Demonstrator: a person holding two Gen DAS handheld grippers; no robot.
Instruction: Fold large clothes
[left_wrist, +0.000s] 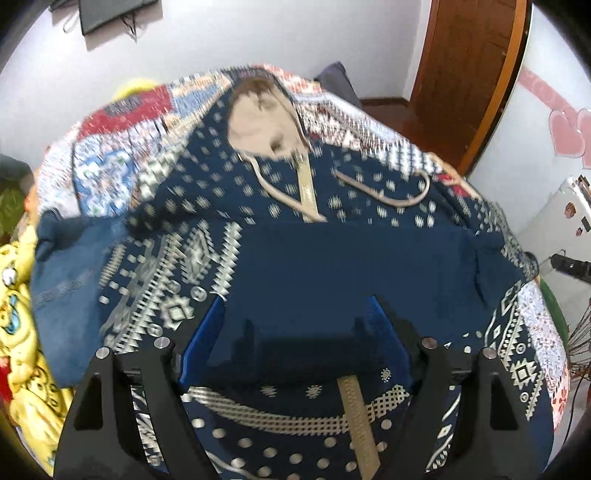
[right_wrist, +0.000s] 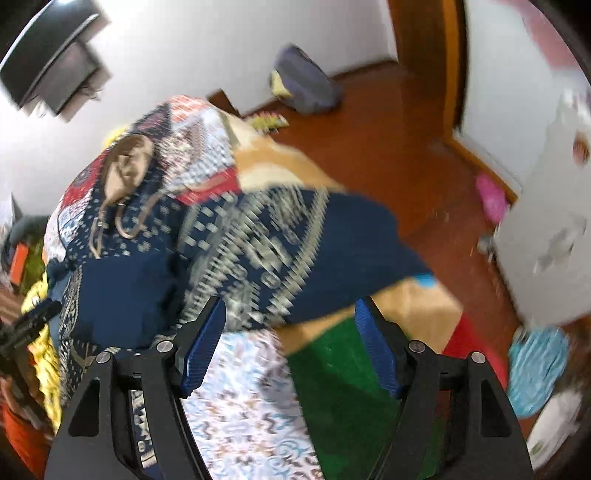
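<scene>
Closest in, the left tongs (left_wrist: 299, 332) are seen spread wide, their blue pads to either side of a plain navy fold of the hoodie (left_wrist: 332, 258), with nothing pinched between them that can be made out. The garment is laid on a patchwork-covered bed (left_wrist: 110, 155), directly ahead of and beneath these tongs, its zipper tape (left_wrist: 360, 424) running straight away from the camera toward the beige-lined hood (left_wrist: 258, 122) at the far end; so the long axis is lined up with the left tongs. Over on the right wrist view, the right tongs (right_wrist: 291, 343) are also held spread and empty, above the bed's edge, where quilt (right_wrist: 240, 406) and a green patch (right_wrist: 340, 369) are seen below. From there the hoodie (right_wrist: 147, 258) is placed ahead and to the left, and a patterned sleeve or side panel (right_wrist: 295, 240) is thrown out toward the right, just beyond the pad tips, badly blurred. That part is judged nearest the right tongs, the body nearer the left. Further off, wooden floor (right_wrist: 388, 122) and a door (left_wrist: 469, 55) are glimpsed.
</scene>
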